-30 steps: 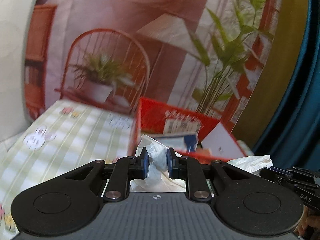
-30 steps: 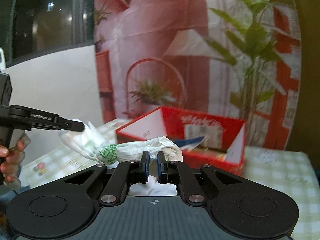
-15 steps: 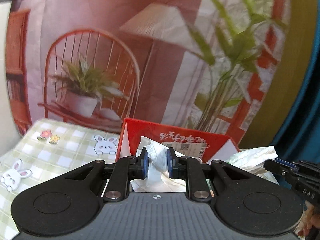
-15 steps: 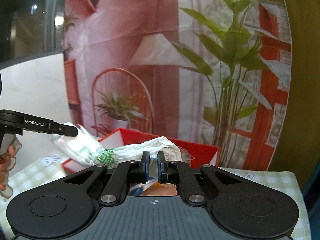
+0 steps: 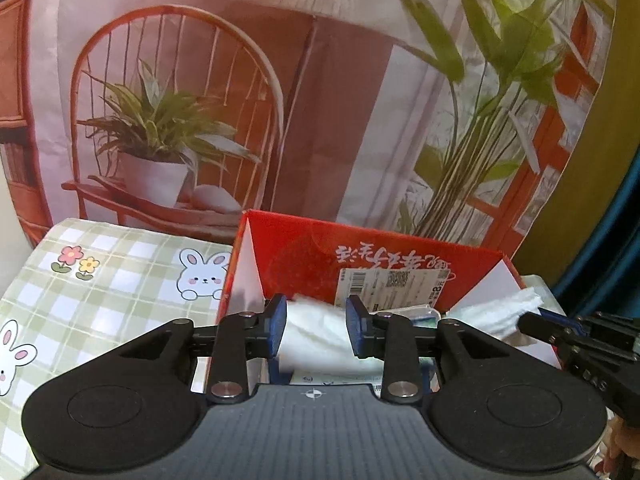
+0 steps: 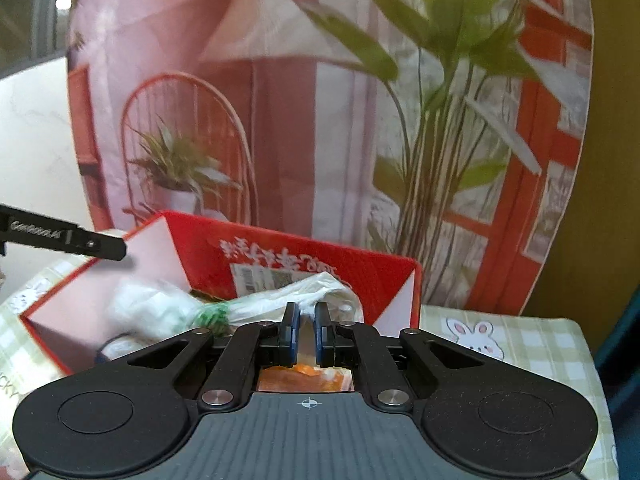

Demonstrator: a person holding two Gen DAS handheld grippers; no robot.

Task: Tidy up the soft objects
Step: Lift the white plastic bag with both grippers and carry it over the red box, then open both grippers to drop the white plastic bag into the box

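The left tool (image 5: 315,330) has just been opening its jaws; one white plastic bag (image 5: 316,336) sits between them, blurred, and I cannot tell if the pads touch it. The right tool (image 6: 307,330) is pinched tight on the bag's other end. The bag hangs over one red box (image 5: 304,256). Things inside the box are half hidden and hard to make out. The box stands on a table (image 5: 120,280) with a green checked cloth. Far behind hangs one picture curtain (image 5: 320,100).
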